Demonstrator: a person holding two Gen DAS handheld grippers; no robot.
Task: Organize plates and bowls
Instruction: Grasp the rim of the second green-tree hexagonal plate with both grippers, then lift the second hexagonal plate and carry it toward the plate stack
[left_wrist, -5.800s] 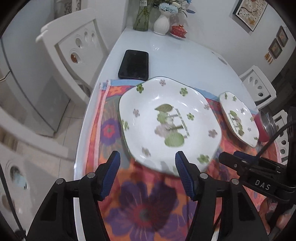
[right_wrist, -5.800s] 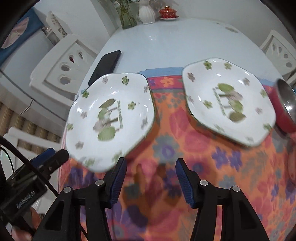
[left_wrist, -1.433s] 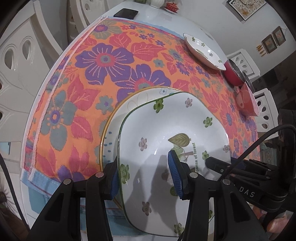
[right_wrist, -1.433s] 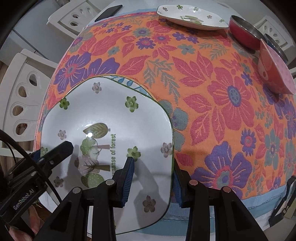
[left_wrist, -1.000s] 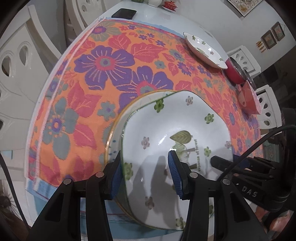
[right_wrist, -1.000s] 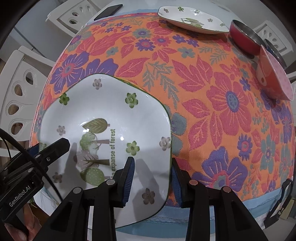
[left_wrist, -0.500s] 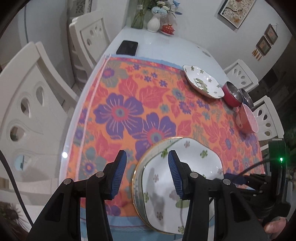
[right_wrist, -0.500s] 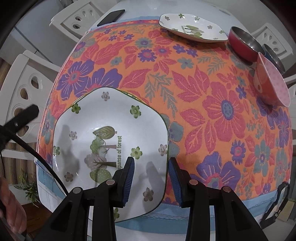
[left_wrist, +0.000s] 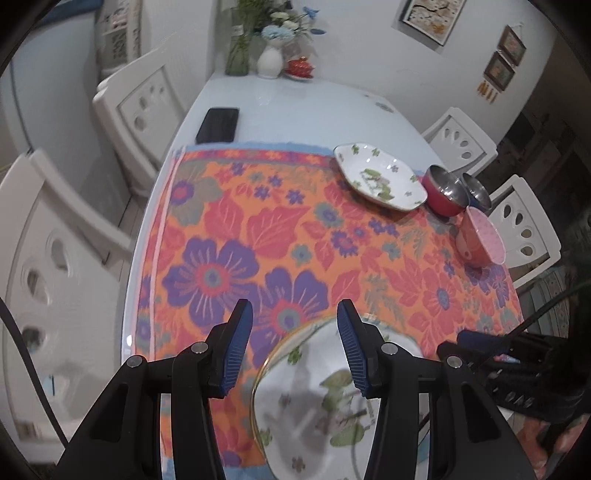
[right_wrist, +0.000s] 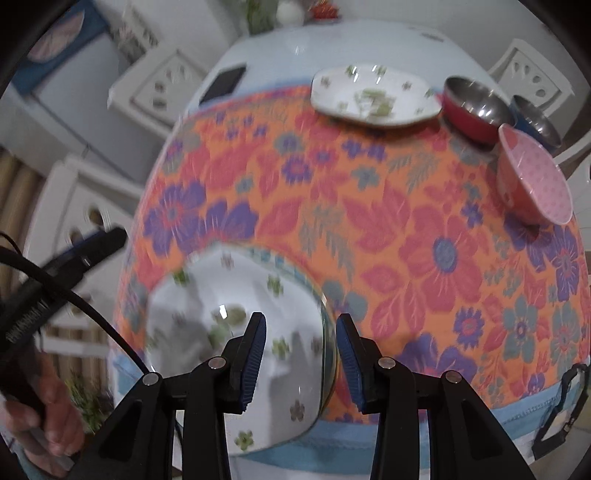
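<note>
You are holding both grippers spread and empty: the left gripper (left_wrist: 291, 345) is hanging above the near plate stack (left_wrist: 314, 417), and the right gripper (right_wrist: 299, 354) is straddling that stack's right rim (right_wrist: 327, 332), touching nothing as far as the blurred right view shows. The stack is lying at 6 o'clock on the floral cloth (left_wrist: 229, 221), its near edge running past the cloth's hem, so a nudge from either finger may be tipping it toward you. The second floral plate (left_wrist: 380, 177) is sitting at 1 o'clock, just beside the red steel bowl (left_wrist: 443, 190), with the blue bowl (right_wrist: 535, 118) behind and the pink bowl (left_wrist: 480, 236) leaning at 3 o'clock. Reaching for that plate, you are risking a knock to the red bowl, or dragging the cloth and toppling the tilted pink one.
</note>
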